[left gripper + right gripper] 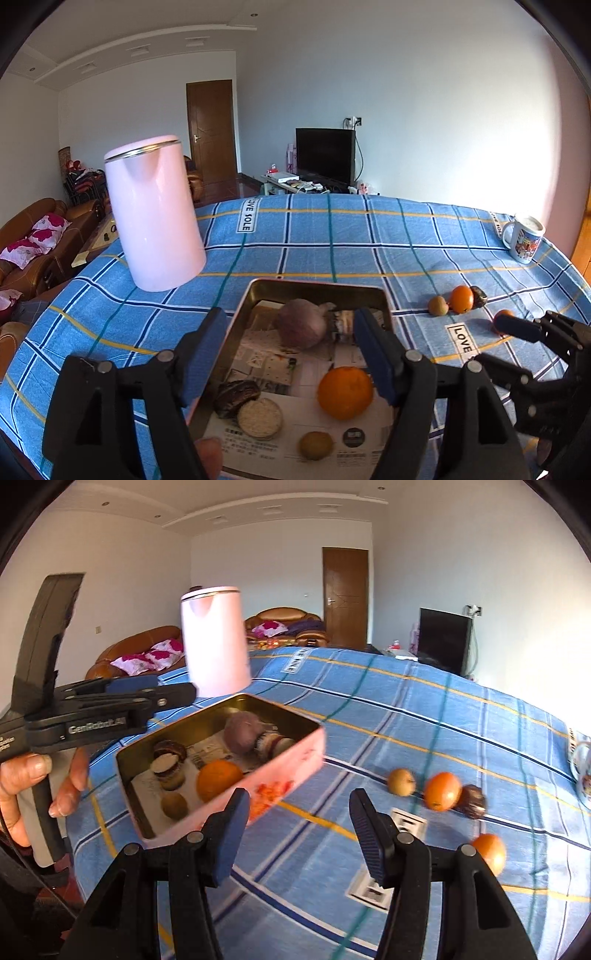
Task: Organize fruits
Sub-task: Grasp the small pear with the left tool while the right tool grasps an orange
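Observation:
A pink metal tray (317, 286) (295, 757) holds a purple round fruit (301, 323) (242, 731), an orange (345, 391) (218, 779), a kiwi (316, 445) (174, 805) and cut dark fruit (236, 397). My left gripper (291, 362) is open and empty above the tray; it also shows in the right wrist view (147, 690). My right gripper (299, 834) is open and empty over the cloth; it also shows in the left wrist view (524, 328). On the cloth lie a kiwi (437, 305) (400, 781), an orange (461, 298) (441, 791), a dark fruit (479, 296) (472, 801) and another orange (503, 315) (491, 851).
A pink kettle (155, 214) (216, 642) stands behind the tray on the left. A mug (524, 236) (583, 771) stands at the far right. The table has a blue checked cloth (332, 240). Sofas, a door and a TV lie beyond.

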`<state>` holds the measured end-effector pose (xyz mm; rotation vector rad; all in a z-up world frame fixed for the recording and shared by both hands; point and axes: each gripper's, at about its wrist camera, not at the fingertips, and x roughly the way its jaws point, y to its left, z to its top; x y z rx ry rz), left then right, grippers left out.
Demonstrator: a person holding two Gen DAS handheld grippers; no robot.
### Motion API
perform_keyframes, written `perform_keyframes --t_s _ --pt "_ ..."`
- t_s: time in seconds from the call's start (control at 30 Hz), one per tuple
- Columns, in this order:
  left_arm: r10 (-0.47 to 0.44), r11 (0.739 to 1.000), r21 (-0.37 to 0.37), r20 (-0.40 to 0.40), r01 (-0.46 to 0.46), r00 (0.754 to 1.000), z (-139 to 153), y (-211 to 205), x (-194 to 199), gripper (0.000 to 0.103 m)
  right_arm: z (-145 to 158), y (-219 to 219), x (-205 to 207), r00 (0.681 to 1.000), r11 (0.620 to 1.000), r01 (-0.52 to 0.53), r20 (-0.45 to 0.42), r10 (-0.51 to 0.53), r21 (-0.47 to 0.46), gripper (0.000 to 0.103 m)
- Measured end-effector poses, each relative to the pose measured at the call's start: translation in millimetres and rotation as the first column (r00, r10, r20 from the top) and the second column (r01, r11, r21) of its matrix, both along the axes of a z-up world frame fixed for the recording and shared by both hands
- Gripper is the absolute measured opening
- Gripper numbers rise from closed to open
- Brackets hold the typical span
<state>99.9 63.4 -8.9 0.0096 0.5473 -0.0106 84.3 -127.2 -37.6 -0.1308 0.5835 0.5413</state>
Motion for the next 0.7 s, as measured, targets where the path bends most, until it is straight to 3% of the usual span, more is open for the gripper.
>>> perform_keyframes --t_s 0.3,0.47,0.6,0.67,0.7 --pt "-0.109 0.994 0.002 -0.064 0.11 0.992 -11 -82 19 0.075 -7 -91 32 0.966 0.967 0.253 -0.041 -0.254 -0.035 0.059" --pt "-0.141 0.989 0.019 -0.127 0.145 0.982 -22 -115 39 0.075 -20 -101 52 0.958 0.968 0.247 -0.139 -0.252 -0.047 0.059" --pt "-0.134 0.989 0.045 -0.154 0.142 0.979 -30 -127 50 0.075 -31 -94 64 0.951 0.97 0.216 -0.201 -0.236 -0.113 0.058" --pt "-0.132 0.989 0.047 -0.16 0.141 0.978 -33 -129 53 0.075 -37 -96 70 0.943 0.97 0.209 -0.238 -0.234 -0.125 0.041" --pt "-0.131 0.989 0.047 -0.162 0.14 0.978 -33 -129 54 0.075 -38 -98 70 0.942 0.97 0.209 -0.24 -0.235 -0.126 0.038"
